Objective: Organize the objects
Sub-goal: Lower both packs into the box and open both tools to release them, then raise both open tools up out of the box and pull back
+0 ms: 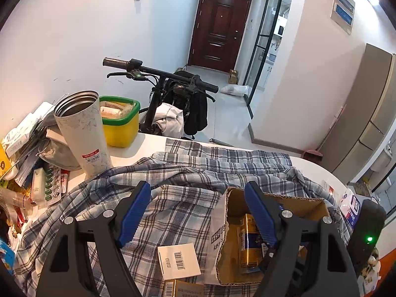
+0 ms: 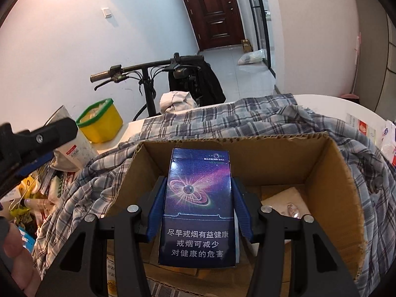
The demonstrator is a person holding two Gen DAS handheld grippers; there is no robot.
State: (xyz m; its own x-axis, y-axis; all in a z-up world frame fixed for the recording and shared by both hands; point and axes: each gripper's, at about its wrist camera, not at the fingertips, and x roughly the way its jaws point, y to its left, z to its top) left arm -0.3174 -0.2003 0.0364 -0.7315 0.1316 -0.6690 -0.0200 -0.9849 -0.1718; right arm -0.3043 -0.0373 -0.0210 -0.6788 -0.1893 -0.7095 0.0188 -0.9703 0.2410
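Two grippers work over a cluttered table draped with a plaid shirt [image 1: 188, 212]. The right gripper [image 2: 198, 208] is clamped on a dark blue cigarette pack [image 2: 198, 203]; its blue pads press the pack's two long sides, so the printed face stays up and the pack stands out ahead of the jaws. Just beyond and below those jaws sits an open cardboard box [image 2: 341, 173], and the pack hangs over its opening, which reads as a drop-off about to be made: the side grip leaves the bottom of the pack free to settle among what already lies inside. Something pale [image 2: 284, 203] rests on the box floor to the right of the jaws.

The left gripper [image 1: 198, 212] has its jaws wide apart with nothing between them. Under its right jaw is the same box, holding a gold pack [image 1: 250, 242]. Below the gap between the jaws lies a white barcode box [image 1: 179, 261] on the shirt, likely the next thing to be gathered. Well off to the left of the jaws stand a steel tumbler [image 1: 81, 133] and a yellow tub [image 1: 121, 123].
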